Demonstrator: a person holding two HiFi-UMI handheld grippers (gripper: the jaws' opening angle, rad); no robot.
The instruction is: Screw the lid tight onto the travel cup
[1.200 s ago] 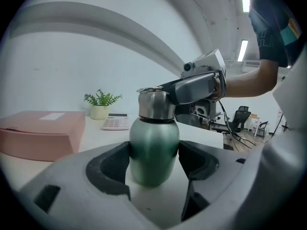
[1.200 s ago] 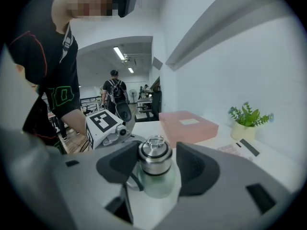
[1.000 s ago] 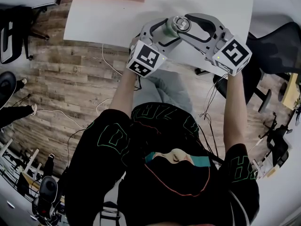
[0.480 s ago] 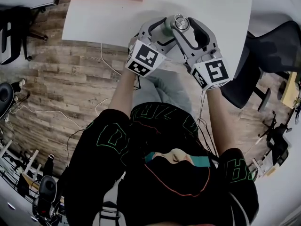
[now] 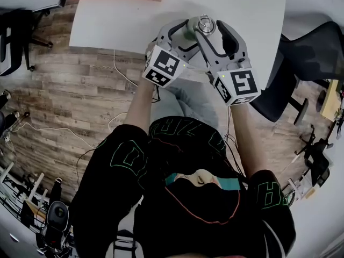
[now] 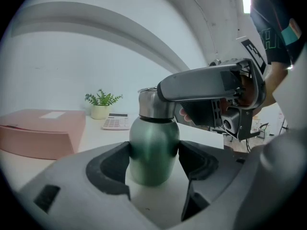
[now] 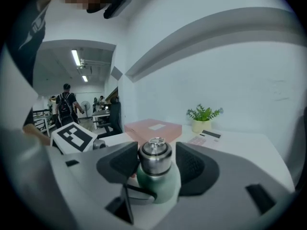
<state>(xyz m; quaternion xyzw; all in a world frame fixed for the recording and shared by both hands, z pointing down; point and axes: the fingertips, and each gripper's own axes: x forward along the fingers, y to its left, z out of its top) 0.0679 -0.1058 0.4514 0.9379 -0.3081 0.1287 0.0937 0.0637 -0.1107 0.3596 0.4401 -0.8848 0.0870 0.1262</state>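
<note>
Your left hand-held gripper [image 6: 153, 153] is clamped on the travel cup [image 6: 152, 145]. Its dark padded jaws press either side of the rounded, matte green body, which stands upright over the white tabletop [image 5: 123, 20]. The lid [image 7: 154, 157] is brushed steel, cylindrical, with a small knob on top. It sits on the cup's neck between the jaws of your right hand-held gripper [image 7: 156, 163]. Those jaws have just been opening, and a sliver of gap shows beside one pad. Behind the cup lie a flat pink box [image 6: 41, 131], a small potted plant [image 6: 101, 104] and a calculator [image 6: 115, 122], all well apart from it. Since a second ago, your right hand-held gripper's marker cube [image 5: 239, 87] has swung in from the far right toward your body, while the left one has kept its place.
</note>
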